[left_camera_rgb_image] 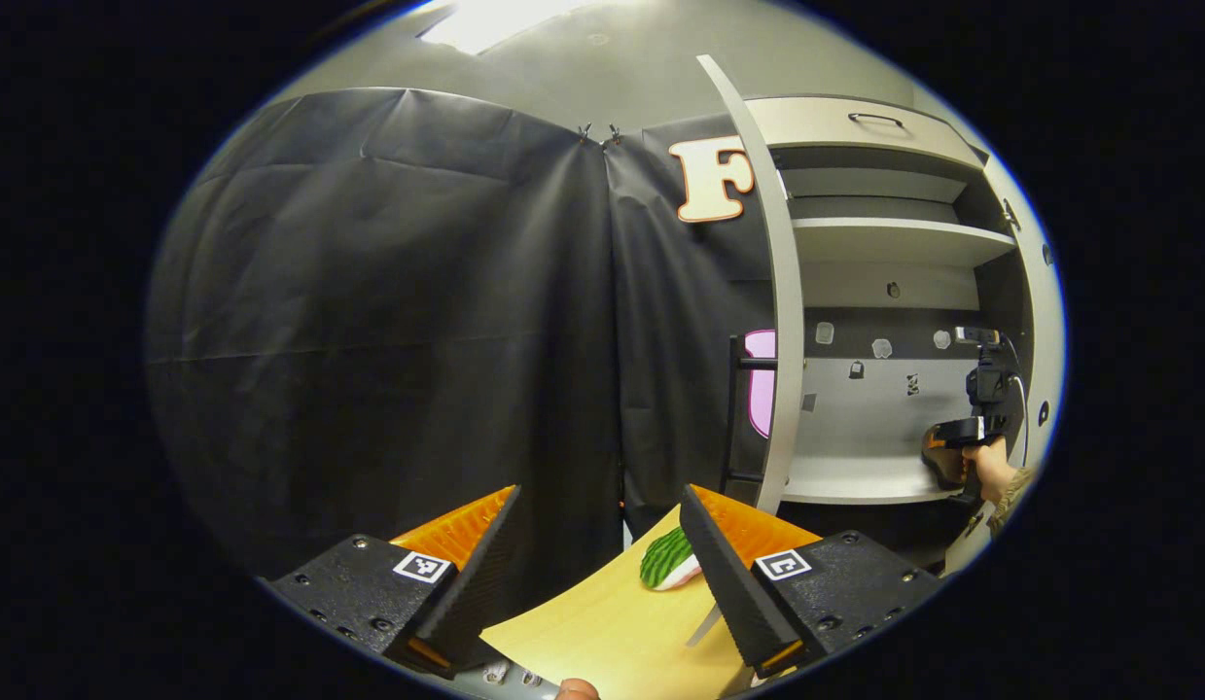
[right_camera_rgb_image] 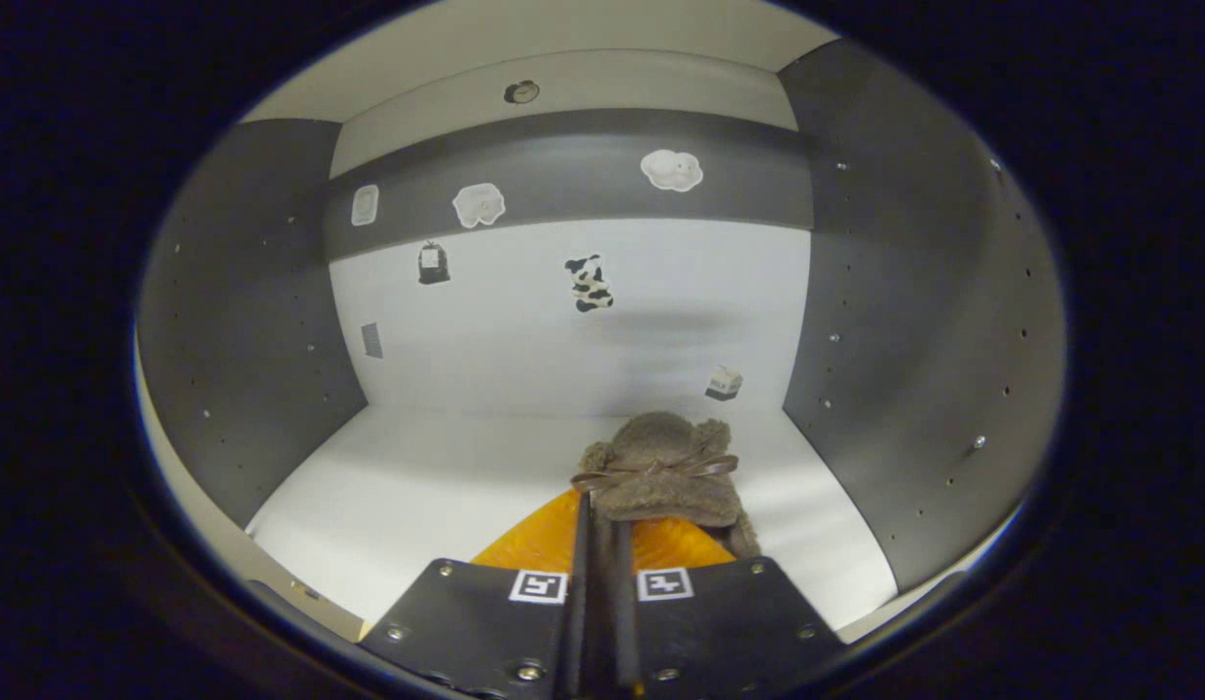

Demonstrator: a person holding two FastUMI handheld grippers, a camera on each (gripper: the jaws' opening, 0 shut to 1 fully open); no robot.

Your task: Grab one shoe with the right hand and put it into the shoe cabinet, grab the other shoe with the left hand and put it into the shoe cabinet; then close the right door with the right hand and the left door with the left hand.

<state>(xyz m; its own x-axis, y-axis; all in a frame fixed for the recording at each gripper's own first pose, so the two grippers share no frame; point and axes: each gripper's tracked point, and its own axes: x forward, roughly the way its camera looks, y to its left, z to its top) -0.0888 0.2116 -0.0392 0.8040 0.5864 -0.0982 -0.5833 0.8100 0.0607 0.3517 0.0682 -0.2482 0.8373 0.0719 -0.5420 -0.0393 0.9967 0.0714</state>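
Gripper: right gripper [right_camera_rgb_image: 598, 515] with fingers drawn together on a fuzzy brown shoe [right_camera_rgb_image: 666, 469]
Shoe: just ahead of the jaws, bow across its top, over the white shelf [right_camera_rgb_image: 417, 486] (contact unclear)
Beyond the jaws: cabinet back wall [right_camera_rgb_image: 524, 331] with small stickers
Flanks: dark side panels

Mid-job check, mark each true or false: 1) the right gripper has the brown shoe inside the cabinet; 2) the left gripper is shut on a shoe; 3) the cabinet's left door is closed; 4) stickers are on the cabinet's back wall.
1) True: the right gripper is shut on the furry brown shoe, over the cabinet shelf.
2) False: the left gripper is open, holding nothing.
3) False: the left door stands open.
4) True: stickers, such as a cow, are on the back wall.
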